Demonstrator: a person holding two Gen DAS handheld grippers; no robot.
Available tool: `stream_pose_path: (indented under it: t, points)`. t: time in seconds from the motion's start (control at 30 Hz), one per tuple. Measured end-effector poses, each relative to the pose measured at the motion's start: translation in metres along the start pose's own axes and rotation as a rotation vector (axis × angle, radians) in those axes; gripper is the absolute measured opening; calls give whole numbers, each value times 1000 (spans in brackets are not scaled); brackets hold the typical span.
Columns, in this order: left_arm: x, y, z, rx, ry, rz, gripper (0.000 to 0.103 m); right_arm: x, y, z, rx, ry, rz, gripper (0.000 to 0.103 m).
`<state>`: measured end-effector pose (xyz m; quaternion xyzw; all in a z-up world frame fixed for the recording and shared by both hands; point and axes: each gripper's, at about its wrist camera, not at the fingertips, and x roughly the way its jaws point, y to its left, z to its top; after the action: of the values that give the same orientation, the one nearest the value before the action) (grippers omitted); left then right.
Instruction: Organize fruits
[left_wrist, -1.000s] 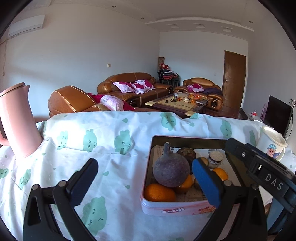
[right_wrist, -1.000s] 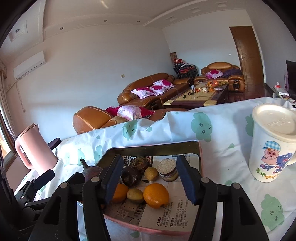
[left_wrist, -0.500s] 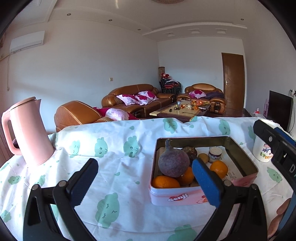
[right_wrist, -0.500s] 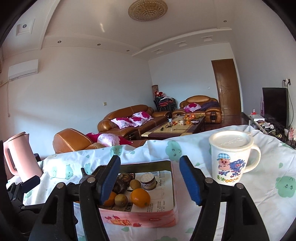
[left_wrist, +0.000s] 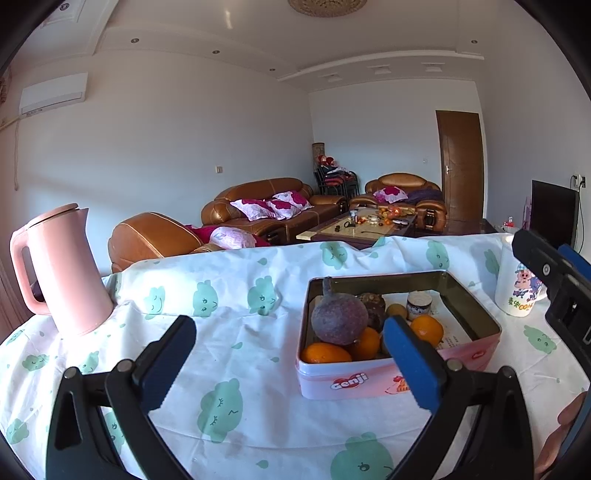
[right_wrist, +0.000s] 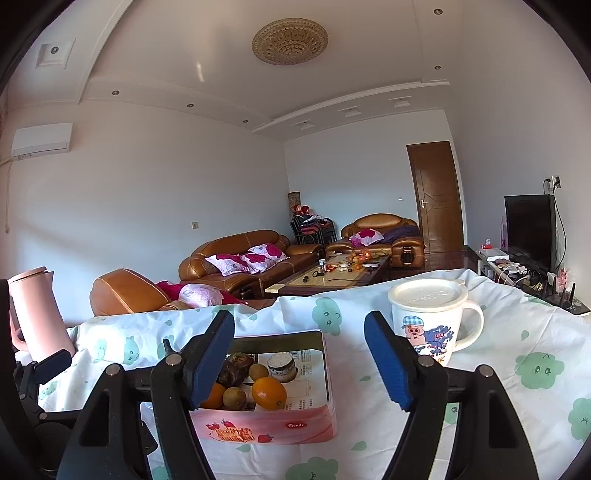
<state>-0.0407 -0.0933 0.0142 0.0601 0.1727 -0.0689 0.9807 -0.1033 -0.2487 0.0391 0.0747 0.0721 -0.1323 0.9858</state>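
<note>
A pink tin box (left_wrist: 373, 380) stands on the table and holds the fruit: a large purple round fruit with a stem (left_wrist: 338, 319), oranges (left_wrist: 325, 353), small brown fruits and a little jar (left_wrist: 418, 303). In the right wrist view the box (right_wrist: 269, 424) shows an orange (right_wrist: 269, 392) and a brown fruit (right_wrist: 234, 397). My left gripper (left_wrist: 288, 365) is open and empty, held back from the box and to its left. My right gripper (right_wrist: 299, 360) is open and empty, in front of the box's right end.
A pink kettle (left_wrist: 61, 271) stands at the table's left. A white lidded mug with a cartoon pig (right_wrist: 430, 321) stands right of the box. A white cloth with green prints (left_wrist: 229, 332) covers the table. Sofas and a coffee table lie beyond.
Both grippers have pulled back and up away from the box, so it now looks smaller and farther off. Both stay open and empty.
</note>
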Motion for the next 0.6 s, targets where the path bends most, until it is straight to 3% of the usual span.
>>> stream_pose_path:
  t: [0.6]
  points:
    - [-1, 1, 0, -2, 10, -2, 103, -2, 2, 0, -7, 0, 0, 74]
